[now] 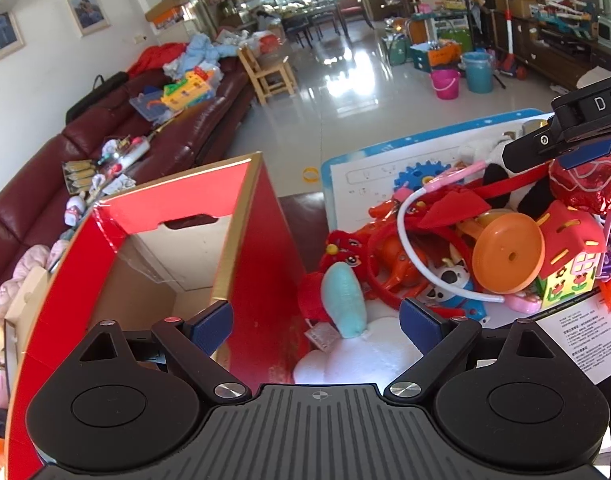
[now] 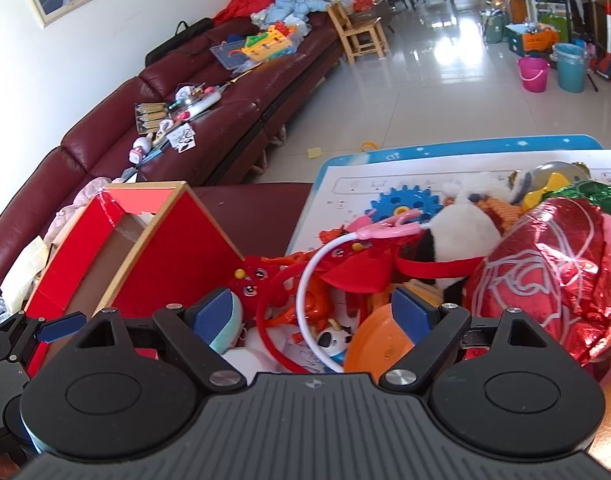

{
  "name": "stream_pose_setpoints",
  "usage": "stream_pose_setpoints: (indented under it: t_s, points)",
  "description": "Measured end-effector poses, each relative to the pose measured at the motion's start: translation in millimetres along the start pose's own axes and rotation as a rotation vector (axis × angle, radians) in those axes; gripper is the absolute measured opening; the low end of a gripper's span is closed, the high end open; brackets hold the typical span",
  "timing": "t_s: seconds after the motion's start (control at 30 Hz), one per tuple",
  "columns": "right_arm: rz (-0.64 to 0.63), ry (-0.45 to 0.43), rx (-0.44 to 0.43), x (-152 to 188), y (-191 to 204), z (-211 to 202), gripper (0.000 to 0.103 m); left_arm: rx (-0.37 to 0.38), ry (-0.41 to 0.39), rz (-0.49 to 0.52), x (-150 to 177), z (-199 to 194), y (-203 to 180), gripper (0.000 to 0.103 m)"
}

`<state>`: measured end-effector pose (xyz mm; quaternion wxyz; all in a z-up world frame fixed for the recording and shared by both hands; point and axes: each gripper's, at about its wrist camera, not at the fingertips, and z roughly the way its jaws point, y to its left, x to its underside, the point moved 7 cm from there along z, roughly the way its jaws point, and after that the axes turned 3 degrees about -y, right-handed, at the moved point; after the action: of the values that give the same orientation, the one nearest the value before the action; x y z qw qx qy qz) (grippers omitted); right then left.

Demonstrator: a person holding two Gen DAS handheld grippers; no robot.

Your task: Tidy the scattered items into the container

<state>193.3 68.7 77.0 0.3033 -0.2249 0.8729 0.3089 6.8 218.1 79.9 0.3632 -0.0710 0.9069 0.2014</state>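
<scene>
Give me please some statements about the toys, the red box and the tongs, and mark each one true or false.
1. The red box already holds several toys. False: what shows of its inside is bare cardboard.
2. The right tongs are open and hold nothing. True.
3. The blue gear lies on the white sheet. True.
4. The orange disc lies on the floor. False: it sits in the toy pile, beside the small toy house.
5. The left tongs are shut on the teal plush. False: they are open, and the plush lies between them, not gripped.

red box (image 1: 261, 240) base hidden, foil balloon (image 2: 545, 272) cropped
</scene>
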Motion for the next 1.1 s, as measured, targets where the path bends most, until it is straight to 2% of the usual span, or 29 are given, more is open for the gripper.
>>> stream_pose_setpoints:
  t_s: [0.23,0.47,0.63,0.83,1.0,1.1]
  points:
    - [0.024,-0.004,0.032,-3,-22,-3,0.089,0.046,0.026,0.018,-2,18,-22,0.096]
    - [0.068,-0.111,0.108,-34,-65,-34,0.089,0.125,0.007,0.058,-20,23,-61,0.096]
    - [0.149,-0.186,0.190,-48,-114,-63,0.089,0.241,-0.044,0.115,-42,17,-111,0.097]
    - [0.244,-0.187,0.238,-28,-160,-77,0.089,0.358,-0.105,0.231,-66,8,-187,0.101]
    - [0.326,-0.180,0.230,-11,-186,-78,0.089,0.386,-0.134,0.359,-71,11,-250,0.103]
    - [0.333,-0.187,0.218,-10,-193,-80,0.089,0.350,-0.149,0.421,-72,20,-275,0.103]
